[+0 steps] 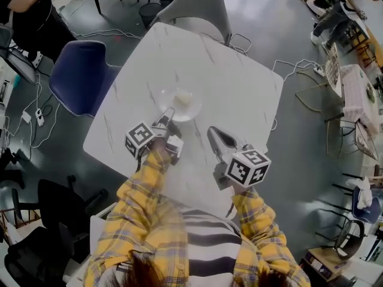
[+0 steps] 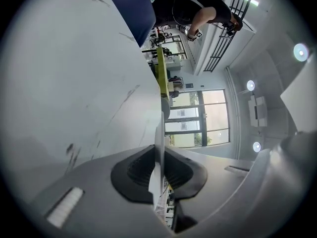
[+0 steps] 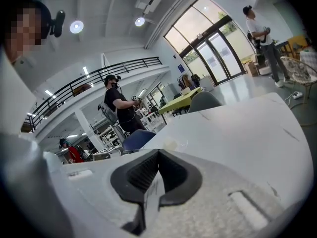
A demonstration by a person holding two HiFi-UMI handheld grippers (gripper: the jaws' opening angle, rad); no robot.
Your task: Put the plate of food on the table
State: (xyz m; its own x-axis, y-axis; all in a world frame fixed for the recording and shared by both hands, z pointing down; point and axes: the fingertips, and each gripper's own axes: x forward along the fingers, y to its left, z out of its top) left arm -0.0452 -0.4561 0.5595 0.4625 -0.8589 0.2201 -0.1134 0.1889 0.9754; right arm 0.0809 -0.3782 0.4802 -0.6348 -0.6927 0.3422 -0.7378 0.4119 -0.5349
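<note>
A clear glass plate [image 1: 179, 103] carrying a pale piece of food [image 1: 182, 98] is over the near half of the white marble table [image 1: 227, 82]. My left gripper [image 1: 166, 119] is shut on the plate's near rim. In the left gripper view the thin rim [image 2: 159, 128] stands edge-on between the black pads [image 2: 136, 170], with the table [image 2: 74, 73] filling the left side. My right gripper [image 1: 212, 131] hovers to the right of the plate, shut and holding nothing. The right gripper view shows its jaws [image 3: 158, 155] pointing across the table [image 3: 237, 133] with the food [image 3: 170, 144] just beyond.
A blue chair [image 1: 81, 76] stands at the table's left edge and a grey chair [image 1: 197, 8] at its far side. Black chairs [image 1: 36, 244] and floor cables [image 1: 36, 115] lie at the left. A person [image 3: 119, 105] stands beyond the table.
</note>
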